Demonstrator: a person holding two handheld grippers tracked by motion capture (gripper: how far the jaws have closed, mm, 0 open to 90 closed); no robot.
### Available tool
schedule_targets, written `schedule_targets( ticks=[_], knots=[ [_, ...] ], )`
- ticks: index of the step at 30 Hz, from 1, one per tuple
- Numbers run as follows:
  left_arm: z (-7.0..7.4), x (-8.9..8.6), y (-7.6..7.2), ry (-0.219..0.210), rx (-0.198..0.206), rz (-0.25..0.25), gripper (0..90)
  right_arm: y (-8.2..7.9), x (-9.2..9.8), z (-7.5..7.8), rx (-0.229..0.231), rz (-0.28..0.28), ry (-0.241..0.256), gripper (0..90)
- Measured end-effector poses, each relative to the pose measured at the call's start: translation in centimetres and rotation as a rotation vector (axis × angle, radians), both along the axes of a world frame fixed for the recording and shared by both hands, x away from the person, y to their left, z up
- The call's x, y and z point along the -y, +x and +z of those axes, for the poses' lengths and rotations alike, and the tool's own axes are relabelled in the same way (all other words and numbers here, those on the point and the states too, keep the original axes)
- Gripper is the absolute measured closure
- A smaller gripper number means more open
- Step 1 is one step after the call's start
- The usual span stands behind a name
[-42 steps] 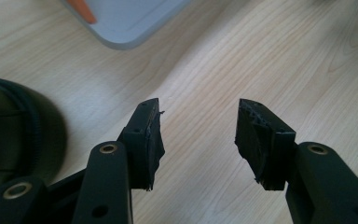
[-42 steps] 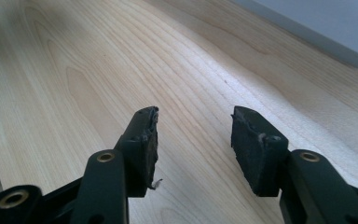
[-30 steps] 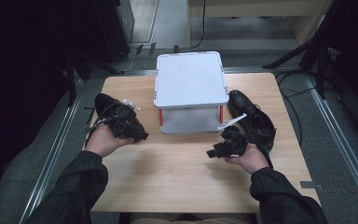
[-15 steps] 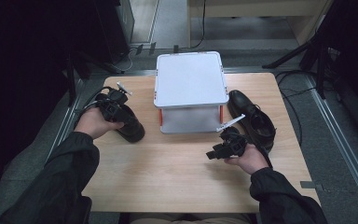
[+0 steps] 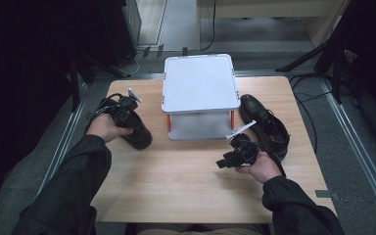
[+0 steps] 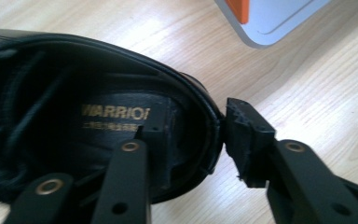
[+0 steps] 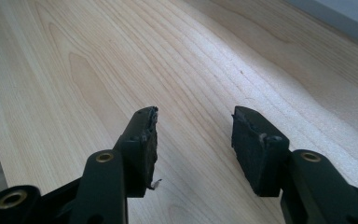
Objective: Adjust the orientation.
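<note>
A black lace-up shoe (image 5: 139,134) lies on the wooden table (image 5: 186,196) left of a white stand (image 5: 200,83). My left gripper (image 5: 127,121) is over its heel end. In the left gripper view the jaws straddle the heel rim of the shoe (image 6: 98,93), one inside on the printed insole and one outside, with a gap left, so my left gripper (image 6: 191,135) is open. A second black shoe (image 5: 269,127) lies right of the stand. My right gripper (image 5: 225,161) hovers just in front of it, and my right gripper (image 7: 193,135) is open over bare wood.
The white stand has orange legs and an open space under its top; its corner (image 6: 270,18) shows close to the left shoe. A pale edge (image 7: 335,18) crosses the top right of the right gripper view. Cables and dark equipment stands (image 5: 323,54) surround the table.
My left hand has swung from the near side of the left shoe round to its left, and the gripper now sits at the heel rim. The right gripper has stayed put.
</note>
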State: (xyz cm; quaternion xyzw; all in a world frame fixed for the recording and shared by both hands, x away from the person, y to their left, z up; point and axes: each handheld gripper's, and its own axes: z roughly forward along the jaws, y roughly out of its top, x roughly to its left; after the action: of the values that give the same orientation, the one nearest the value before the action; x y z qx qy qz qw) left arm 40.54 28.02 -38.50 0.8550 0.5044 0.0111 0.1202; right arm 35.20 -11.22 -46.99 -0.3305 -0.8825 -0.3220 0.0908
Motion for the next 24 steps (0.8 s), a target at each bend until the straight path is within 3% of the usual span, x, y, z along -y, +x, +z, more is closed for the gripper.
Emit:
schedule_targets(
  ticks=[2,4,12,18,24],
  knots=[
    [-0.3,0.1,0.0,-0.019,-0.007,-0.006,64.8,0.0,0.0,0.0,0.000,0.000,0.000,51.3],
    [-0.4,0.4,-0.1,-0.025,-0.006,-0.022,75.0,0.0,0.0,0.0,0.001,0.001,-0.002,51.3],
    [0.2,0.0,-0.6,0.003,-0.045,-0.044,77.0,0.0,0.0,0.0,-0.001,0.001,-0.003,51.3],
    [0.9,-1.6,-2.3,0.017,-0.065,-0.077,76.1,0.0,-0.2,-0.2,-0.004,0.001,-0.006,50.7],
    [1.0,-4.4,-4.3,-0.008,-0.089,-0.051,74.9,-0.1,-0.5,-0.3,-0.004,0.013,-0.016,50.6]
  ],
)
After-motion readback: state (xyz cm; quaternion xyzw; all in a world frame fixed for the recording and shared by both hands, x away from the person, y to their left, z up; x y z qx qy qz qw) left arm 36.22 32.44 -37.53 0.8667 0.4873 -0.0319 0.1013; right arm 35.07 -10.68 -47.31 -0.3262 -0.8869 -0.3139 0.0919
